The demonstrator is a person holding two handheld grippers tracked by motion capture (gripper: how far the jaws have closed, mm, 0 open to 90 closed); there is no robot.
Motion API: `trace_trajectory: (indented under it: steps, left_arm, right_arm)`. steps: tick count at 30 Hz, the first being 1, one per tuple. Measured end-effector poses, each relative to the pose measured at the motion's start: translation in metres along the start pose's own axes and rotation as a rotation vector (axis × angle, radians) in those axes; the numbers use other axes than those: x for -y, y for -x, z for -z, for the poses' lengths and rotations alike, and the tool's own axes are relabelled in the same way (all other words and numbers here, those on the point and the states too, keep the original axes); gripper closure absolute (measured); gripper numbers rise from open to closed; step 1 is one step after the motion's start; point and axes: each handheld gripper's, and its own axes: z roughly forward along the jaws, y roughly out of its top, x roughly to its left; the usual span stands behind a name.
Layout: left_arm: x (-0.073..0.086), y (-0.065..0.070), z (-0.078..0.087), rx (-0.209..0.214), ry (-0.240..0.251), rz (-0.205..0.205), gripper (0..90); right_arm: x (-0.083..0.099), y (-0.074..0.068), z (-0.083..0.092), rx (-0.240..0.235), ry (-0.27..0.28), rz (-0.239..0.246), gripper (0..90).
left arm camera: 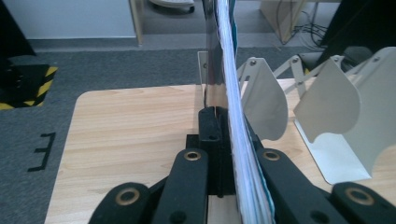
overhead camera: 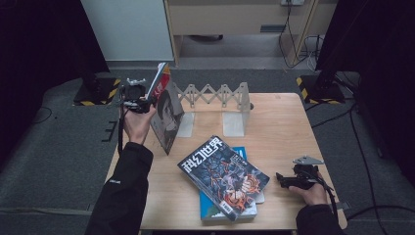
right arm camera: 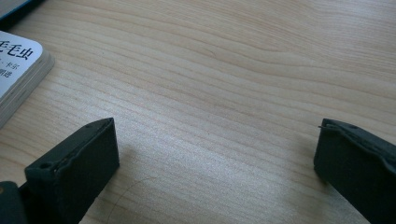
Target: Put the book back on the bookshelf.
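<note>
Two magazines (overhead camera: pixel 224 177) are lying stacked nearest to us at the front edge of the wooden table (overhead camera: pixel 279 122), the top one with a dark illustrated cover set askew over a blue-edged one beneath it. Just to their right we are seeing the right gripper (overhead camera: pixel 284 179), resting low over bare wood in the person's hand; in the right gripper view its jaws are standing spread wide apart with only table grain between them, and a corner of a white-covered book (right arm camera: pixel 16 74) is showing at the upper left, well clear of the pads.

Over at the far left corner of the table, we are watching the left gripper (overhead camera: pixel 147 104) holding a magazine (overhead camera: pixel 165 110) up on edge, its cover facing the middle of the table and its top leaning a little to the left. In the left gripper view the jaws are pinching that magazine (left arm camera: pixel 233 93) close together, its page edges running straight up between them.

Right beside it the white accordion bookstand (overhead camera: pixel 215 105) is standing along the back of the table, its dividers upright. We are seeing the magazine's lower edge close to the nearest divider (left arm camera: pixel 264 100), though we cannot quite tell whether it is touching it.
</note>
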Motion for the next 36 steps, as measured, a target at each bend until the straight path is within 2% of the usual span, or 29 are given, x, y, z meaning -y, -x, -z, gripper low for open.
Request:
trace_trajectory:
  steps: [5,7,10,14,19,23,26,31,35,36]
  left_arm:
    - [-0.002,0.004,-0.002,-0.034,-0.003,0.008,86.0]
    - [-0.003,0.004,-0.004,-0.050,0.002,0.031,86.0]
    - [-0.003,0.005,-0.006,-0.062,0.010,0.043,86.0]
    - [-0.005,0.009,-0.011,-0.089,0.002,0.045,86.0]
    - [-0.009,0.014,-0.015,-0.112,-0.012,0.025,85.8]
    - [-0.009,0.014,-0.015,-0.108,-0.014,0.024,85.5]
    - [-0.006,0.016,-0.015,-0.109,-0.006,0.000,82.2]
    - [-0.001,0.014,-0.008,-0.059,0.023,0.001,72.4]
    - [0.005,0.011,0.007,0.003,0.077,-0.004,63.8]
    - [0.005,0.011,0.007,0.003,0.077,-0.004,62.1]
  right_arm:
    - [0.000,0.000,0.000,0.001,0.000,0.001,0.1]
    - [0.000,0.000,0.000,0.000,0.000,0.001,0.1]
    - [0.000,0.000,0.000,0.001,0.001,0.003,0.1]
    - [0.000,0.000,0.000,0.000,0.001,0.003,0.1]
    - [0.000,0.000,0.000,0.001,0.001,0.004,0.1]
    - [0.000,0.000,0.000,0.001,0.001,0.003,0.1]
    - [0.000,0.000,0.000,0.001,0.001,0.004,0.1]
    - [0.000,0.000,0.000,0.001,0.001,0.004,0.1]
    - [0.000,0.000,0.000,-0.001,0.001,0.002,0.2]
    - [0.000,0.000,0.000,-0.002,0.002,0.002,0.2]
